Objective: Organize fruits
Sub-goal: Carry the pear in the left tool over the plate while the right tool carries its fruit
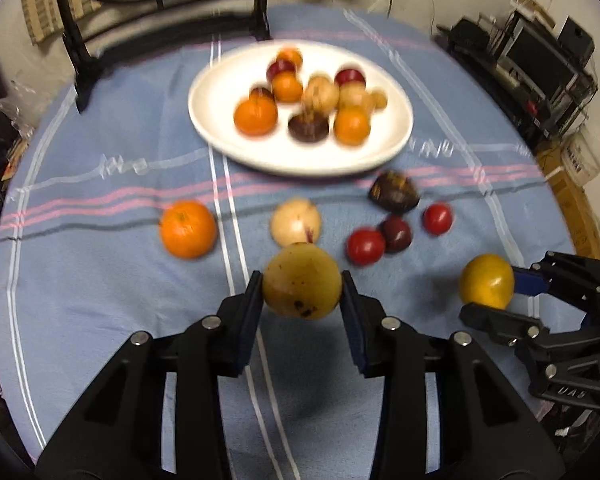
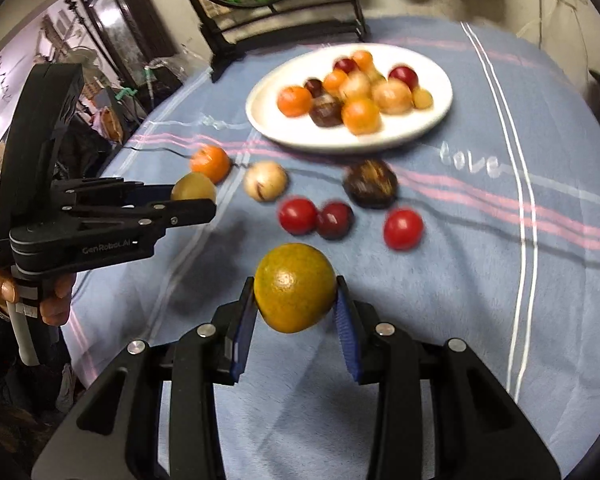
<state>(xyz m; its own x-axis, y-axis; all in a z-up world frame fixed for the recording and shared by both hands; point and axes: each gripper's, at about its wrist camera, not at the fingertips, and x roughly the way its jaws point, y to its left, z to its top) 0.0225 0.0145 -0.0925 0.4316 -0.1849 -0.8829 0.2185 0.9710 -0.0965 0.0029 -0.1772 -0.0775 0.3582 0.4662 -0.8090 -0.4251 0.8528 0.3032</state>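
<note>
My left gripper (image 1: 302,284) is shut on a yellow spotted fruit (image 1: 302,280) and holds it above the cloth; it also shows in the right wrist view (image 2: 192,196). My right gripper (image 2: 296,296) is shut on a yellow-green orange (image 2: 295,292), seen in the left wrist view too (image 1: 487,282). A white plate (image 1: 236,140) at the far middle holds several oranges, pale, red and dark fruits. Loose on the cloth lie an orange (image 1: 188,229), a pale fruit (image 1: 296,222), a dark brown fruit (image 1: 394,192) and three small red and dark fruits (image 1: 365,246).
A blue striped cloth (image 1: 100,280) covers the round table. A black stand with a round picture (image 1: 80,60) stands behind the plate. Shelves with clutter (image 1: 540,64) are off the table's right; more clutter (image 2: 100,80) is off its left.
</note>
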